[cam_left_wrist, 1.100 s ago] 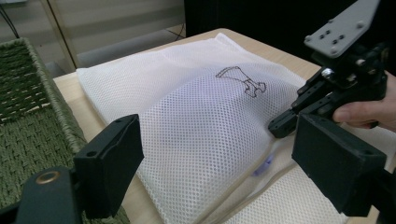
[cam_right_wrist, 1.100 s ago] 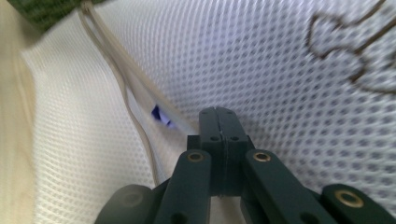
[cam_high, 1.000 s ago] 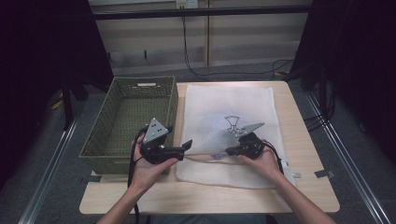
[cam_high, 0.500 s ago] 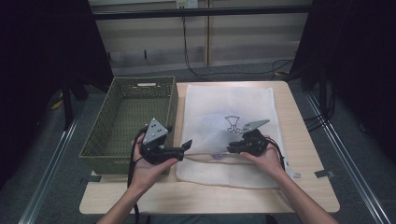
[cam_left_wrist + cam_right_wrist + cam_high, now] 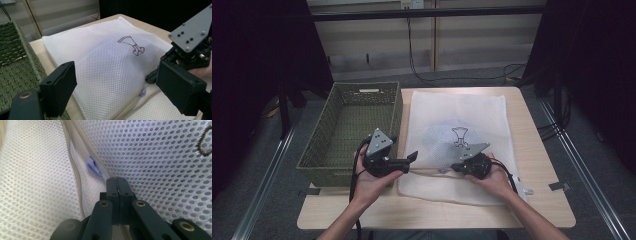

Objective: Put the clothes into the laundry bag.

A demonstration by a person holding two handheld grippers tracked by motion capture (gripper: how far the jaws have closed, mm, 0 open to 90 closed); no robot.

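Both grippers on white mesh bag [image 5: 457, 117]; L gripper [image 5: 412, 158] beside green basket [image 5: 349, 125], R gripper [image 5: 455, 168] opposite.

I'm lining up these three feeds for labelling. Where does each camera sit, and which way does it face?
High view: above the person's side, looking forward and down on the table; both forearms, left gripper, right gripper.
Left gripper view: rides that gripper, faces the mesh bag; open jaws.
Right gripper view: close on the bag's opening edge; jaws together.
All share the bag.

No readable txt, labels, nos. Only mark: small dark embroidered outline figure [image 5: 460, 136] on white mesh bag [image 5: 482, 107], table centre-right.
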